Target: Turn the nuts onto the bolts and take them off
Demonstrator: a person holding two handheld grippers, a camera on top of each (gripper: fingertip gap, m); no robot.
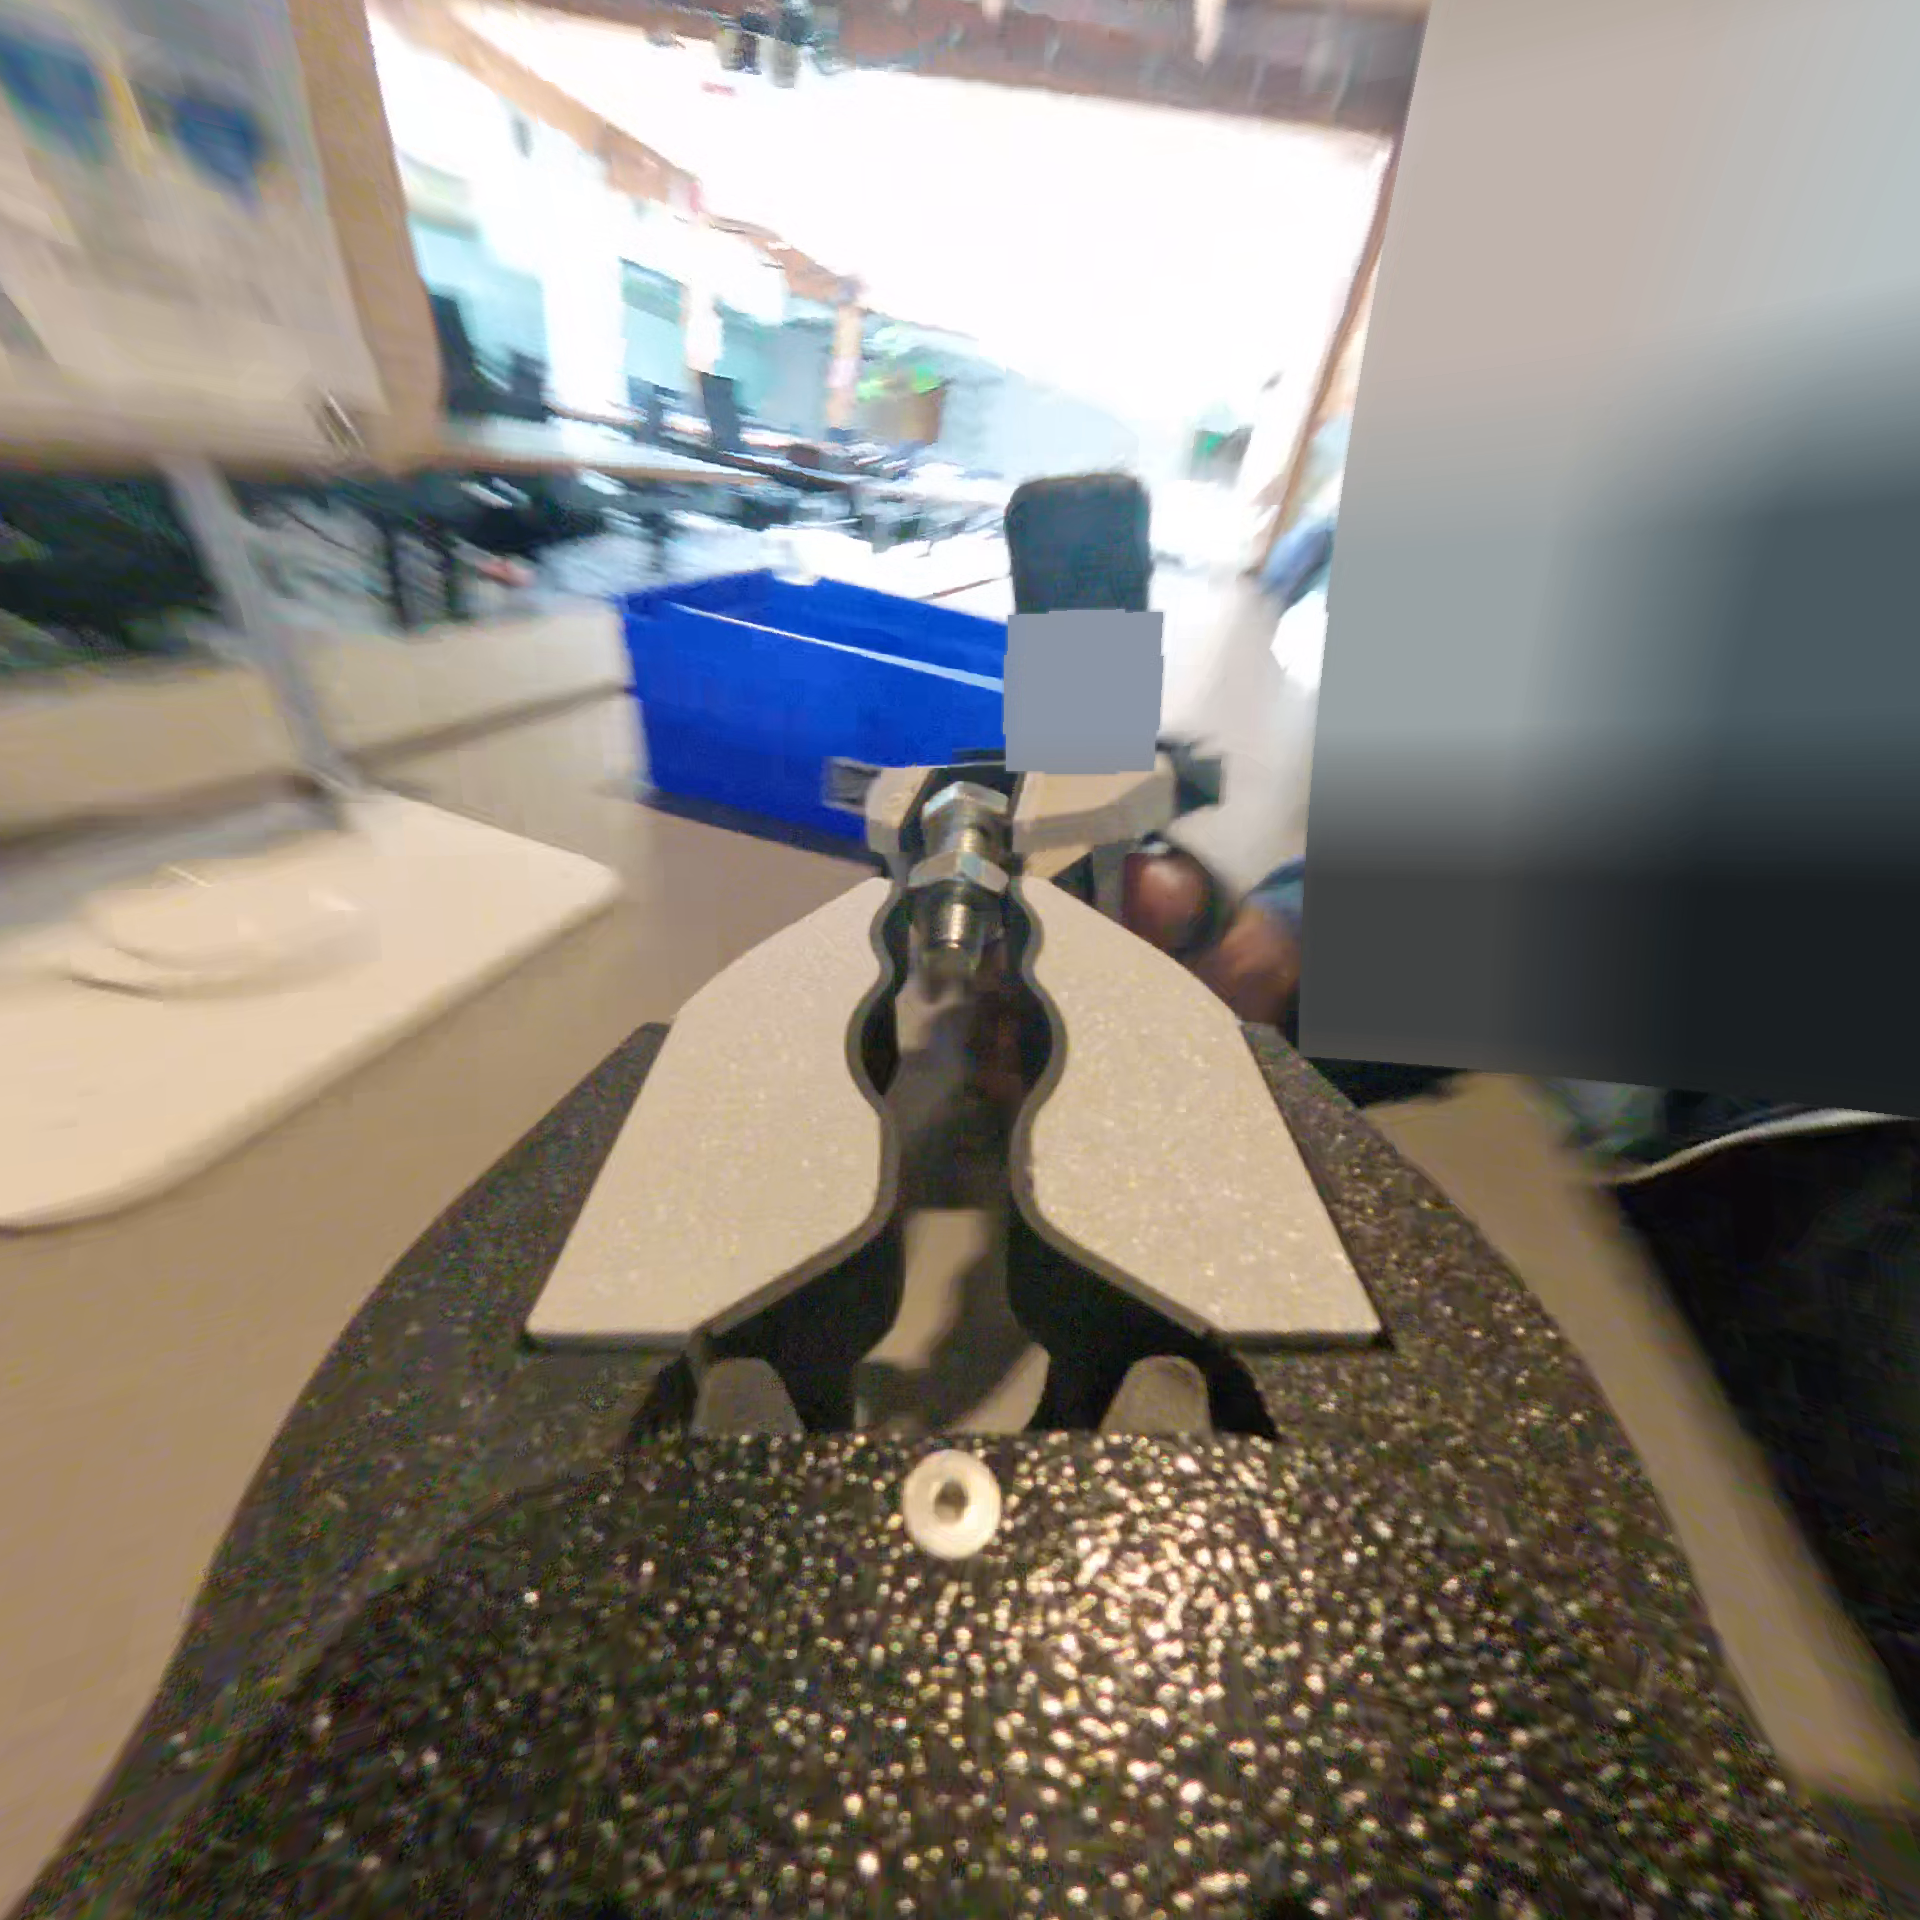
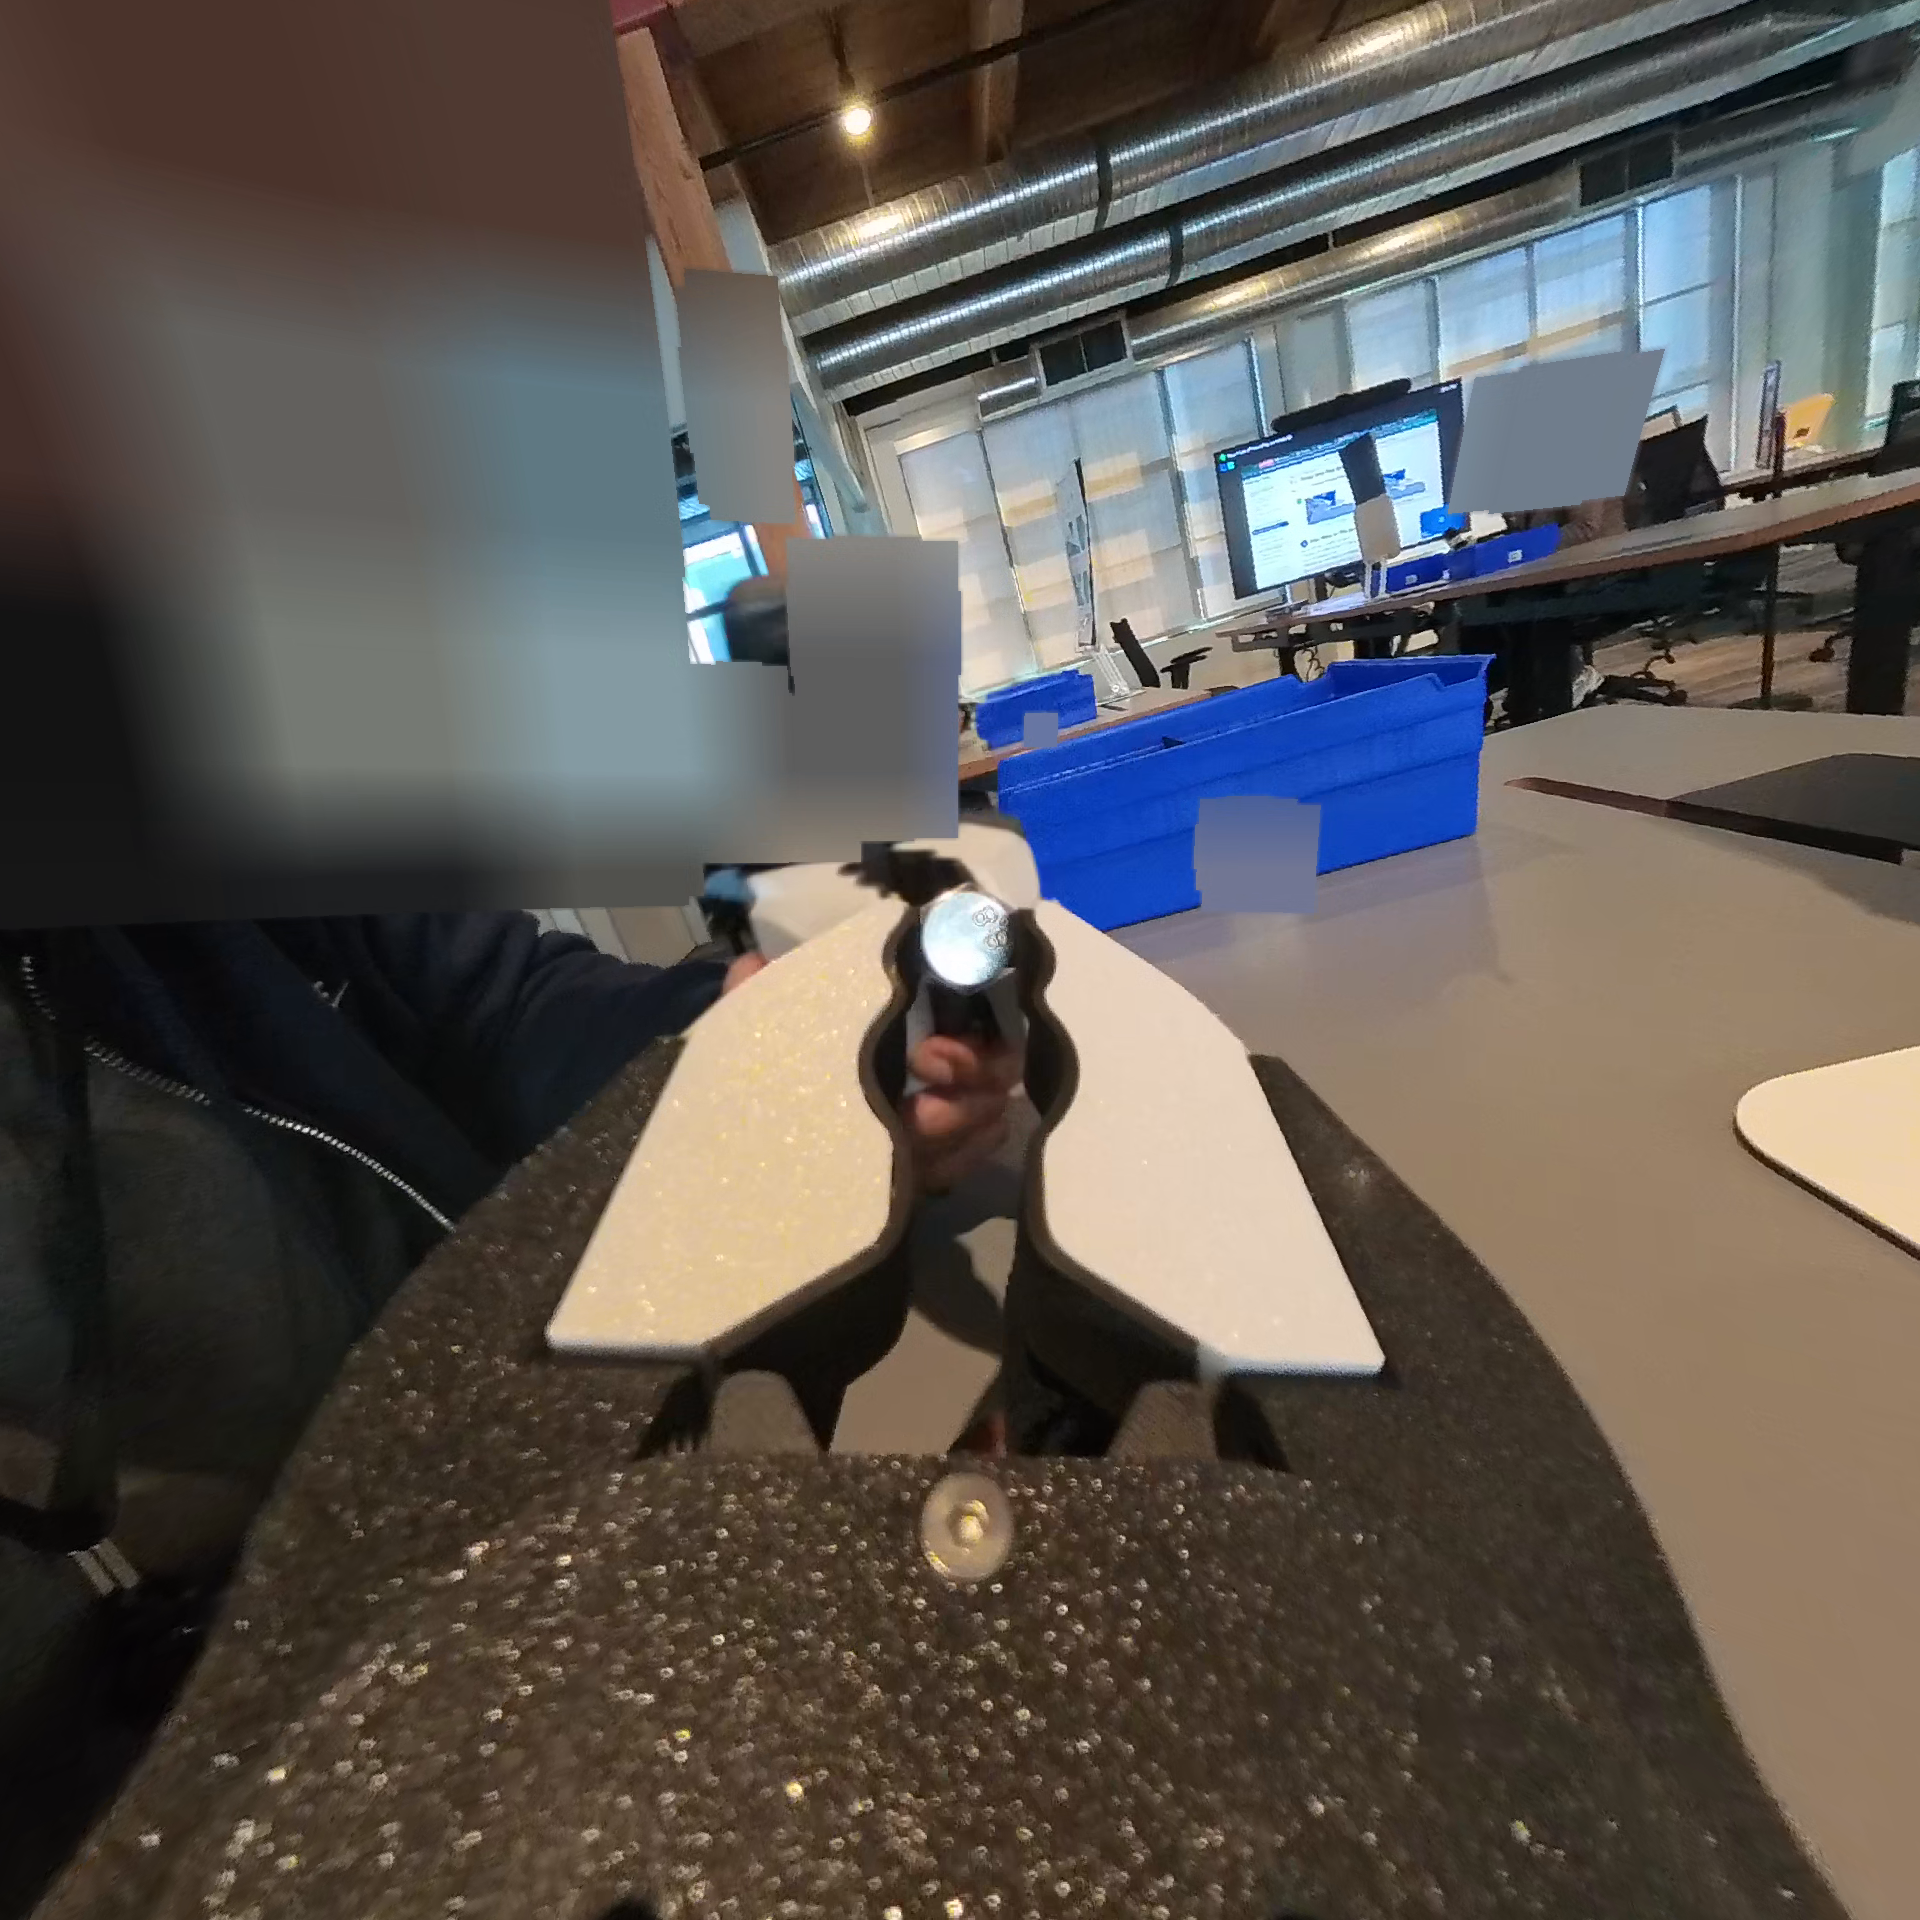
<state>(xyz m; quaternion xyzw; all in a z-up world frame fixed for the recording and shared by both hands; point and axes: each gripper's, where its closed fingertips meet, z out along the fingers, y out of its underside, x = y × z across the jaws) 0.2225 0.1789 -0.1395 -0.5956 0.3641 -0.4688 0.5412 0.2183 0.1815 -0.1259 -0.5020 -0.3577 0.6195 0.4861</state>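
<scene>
A steel bolt is held in the air between my two grippers. In the left wrist view its threaded end (image 1: 948,928) points at the camera, with a hex nut (image 1: 956,869) on the thread. My left gripper (image 1: 956,883) is shut on that nut. A second hex part (image 1: 961,805) sits farther along, where my right gripper (image 1: 1049,816) grips from the far side. In the right wrist view my right gripper (image 2: 968,951) is shut on the bolt's round-faced head (image 2: 966,938). The left gripper (image 2: 831,904) shows just behind it, held by a hand (image 2: 951,1091).
A blue bin (image 1: 810,686) stands on the grey table (image 2: 1455,1039) beyond the grippers; it also shows in the right wrist view (image 2: 1247,769). A white board (image 1: 260,987) lies on the table, seen at the right edge in the right wrist view (image 2: 1839,1143). A dark-jacketed person (image 2: 260,1143) is close by.
</scene>
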